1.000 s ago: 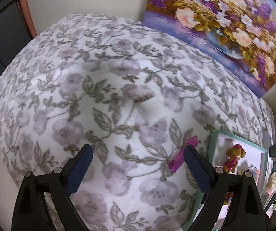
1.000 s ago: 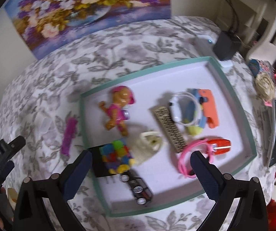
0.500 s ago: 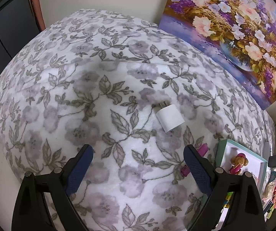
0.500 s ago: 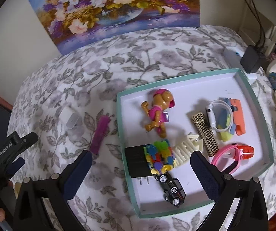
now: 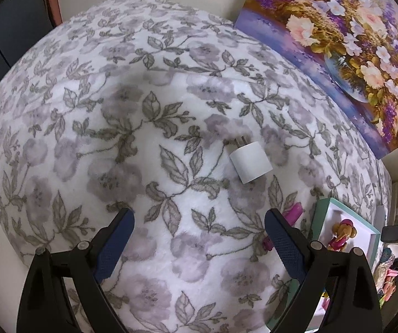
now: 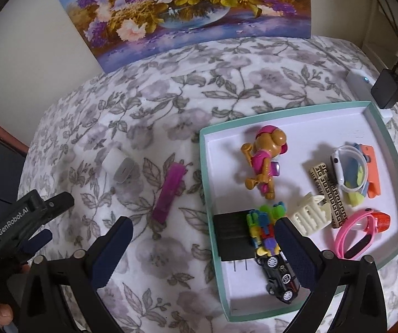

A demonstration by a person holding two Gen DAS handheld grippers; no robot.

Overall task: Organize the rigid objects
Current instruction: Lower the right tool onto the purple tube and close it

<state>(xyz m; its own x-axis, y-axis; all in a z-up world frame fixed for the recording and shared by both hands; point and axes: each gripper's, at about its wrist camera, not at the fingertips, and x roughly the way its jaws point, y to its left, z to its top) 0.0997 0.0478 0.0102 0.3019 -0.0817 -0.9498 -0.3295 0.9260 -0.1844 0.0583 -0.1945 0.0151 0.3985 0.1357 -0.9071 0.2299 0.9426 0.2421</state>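
Note:
A white plug charger (image 5: pixel 250 162) lies on the floral blanket (image 5: pixel 143 111), ahead and right of my open, empty left gripper (image 5: pixel 199 242). It also shows in the right wrist view (image 6: pixel 120 166). A purple hair clip (image 6: pixel 169 188) lies between the charger and a mint-rimmed tray (image 6: pixel 203 183); its tip shows in the left wrist view (image 5: pixel 291 212). The tray holds a toy dog figure (image 6: pixel 264 161), a black adapter (image 6: pixel 233 234), a colourful block toy (image 6: pixel 264 229), a black toy car (image 6: pixel 278 276), a cream claw clip (image 6: pixel 311 215), a patterned clip (image 6: pixel 328 194), watches and a pink band (image 6: pixel 357 234). My right gripper (image 6: pixel 203 249) is open and empty over the tray's left rim.
A flower painting (image 6: pixel 188 11) leans on the wall behind the bed. A black power brick (image 6: pixel 387 90) and a white device (image 6: pixel 361 82) sit at the far right. The left gripper's body (image 6: pixel 18 222) shows at the left edge of the right wrist view. Clutter lies beyond the tray (image 5: pixel 390 274).
Both grippers pulled back and up; both stay open and empty. The left view swung so the charger sits farther ahead and right. The tray shifted right in the right view.

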